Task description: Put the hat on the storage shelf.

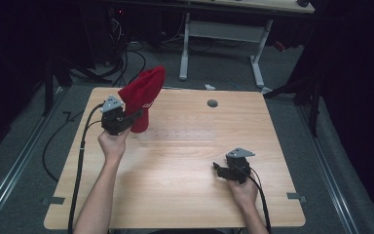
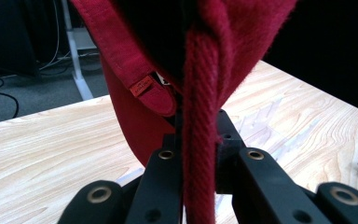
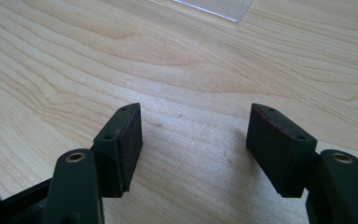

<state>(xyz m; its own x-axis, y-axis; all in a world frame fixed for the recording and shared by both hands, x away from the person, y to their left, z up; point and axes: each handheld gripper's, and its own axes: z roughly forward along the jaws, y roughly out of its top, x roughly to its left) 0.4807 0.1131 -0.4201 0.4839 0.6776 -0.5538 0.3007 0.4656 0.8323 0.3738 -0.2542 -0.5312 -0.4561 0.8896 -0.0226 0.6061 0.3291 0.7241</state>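
The left gripper (image 1: 137, 115) is near the far left corner of the tabletop (image 1: 185, 161); its two black jaws are pressed together and they pinch a thick fold of the red cloth cap (image 1: 143, 95); in the left gripper view the fold (image 2: 199, 140) runs straight down between the jaws, and its weave looks like diagonal ribs, a little fuzzy at the edges. The cap stands up above the gripper, with its soft rounded top leaning toward the far edge; its lower part hangs close to the wood, but whether it touches the wood I cannot tell; a stitched band with a small red label (image 2: 141, 86) is seen on the inner side, and the inside of the cap is dark.

The right gripper (image 1: 220, 170) is low over the tabletop near the near right corner, well apart from the cap; its jaws are spread wide and nothing is between them; the pads (image 3: 131, 140) are flat, rectangular and matt, dark with a slightly reddish face.

The tabletop is light wood with a clear wavy grain, smooth and a little shiny; a round grey cable hole (image 1: 212, 103) is near the far edge; a clear plastic edge (image 3: 214, 8) lies on the wood beyond the right jaws.
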